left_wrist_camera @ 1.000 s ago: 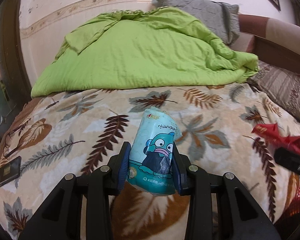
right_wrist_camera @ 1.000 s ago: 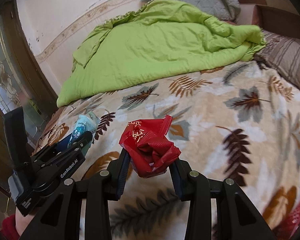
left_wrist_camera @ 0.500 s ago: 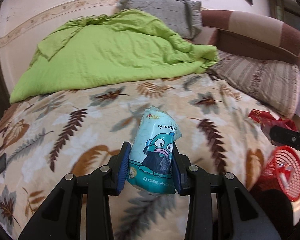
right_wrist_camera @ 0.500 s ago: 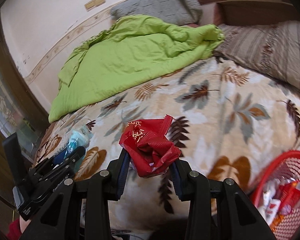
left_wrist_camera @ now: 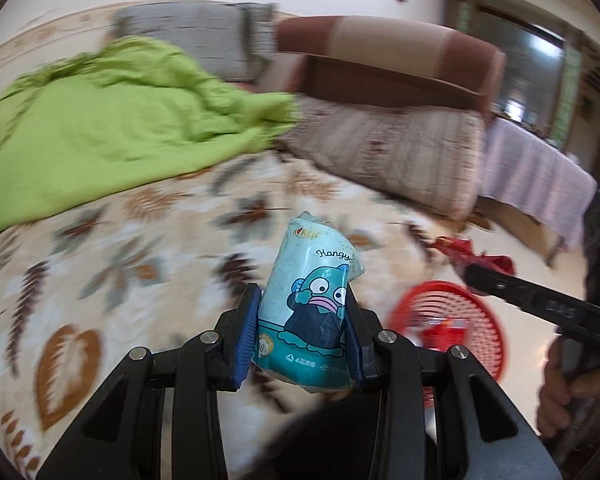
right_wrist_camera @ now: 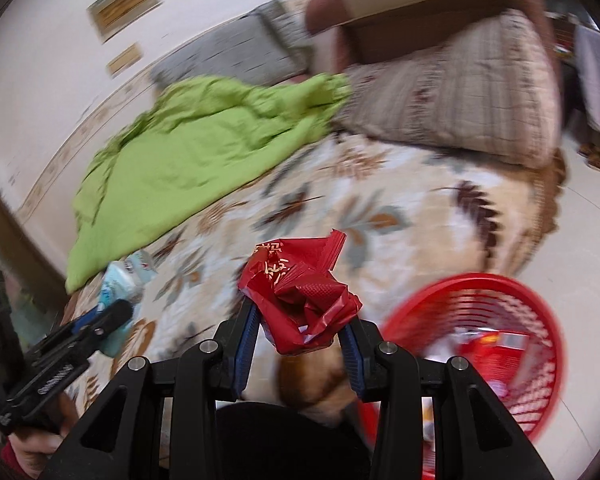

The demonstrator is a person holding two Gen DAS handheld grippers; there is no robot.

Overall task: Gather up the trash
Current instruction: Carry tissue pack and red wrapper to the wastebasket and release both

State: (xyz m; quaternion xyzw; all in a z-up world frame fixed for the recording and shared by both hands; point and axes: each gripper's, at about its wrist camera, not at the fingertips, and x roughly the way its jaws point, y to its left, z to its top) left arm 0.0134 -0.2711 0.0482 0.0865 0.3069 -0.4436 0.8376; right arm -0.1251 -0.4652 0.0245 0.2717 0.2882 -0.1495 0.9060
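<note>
Left wrist view: my left gripper [left_wrist_camera: 302, 332] is clamped on a teal tissue pack [left_wrist_camera: 314, 312], both blue pads [left_wrist_camera: 247, 336] pressed against its sides. The jaws stand narrowly apart, only as wide as the pack. The pack stands upright between the fingers, its cartoon print facing the camera, above the leaf-patterned bedspread [left_wrist_camera: 148, 240]. To the right, my right gripper [left_wrist_camera: 540, 304] appears side-on, with a red wrapper [left_wrist_camera: 472, 254] at its tip, above a red basket [left_wrist_camera: 448, 326] on the floor. My right hand [left_wrist_camera: 572, 392] grips the handle at the frame's edge.

Right wrist view: the right gripper [right_wrist_camera: 300, 334] is clamped on the crumpled red wrapper [right_wrist_camera: 300, 304], pads on either side of it, jaws somewhat wider than the left pair. The basket [right_wrist_camera: 480, 344] sits low right, just beside the bed's edge, with red and white items inside; the blur hides what they are. My left gripper [right_wrist_camera: 100, 320] shows at lower left with the pack [right_wrist_camera: 120, 284] in it.

Only this view shows the basket's contents and the framed picture [right_wrist_camera: 124, 4] on the wall. Only the left view shows a table with a pale cloth [left_wrist_camera: 540, 176] beyond the bed. Both views show the green quilt [left_wrist_camera: 112, 128], heavily blurred.
</note>
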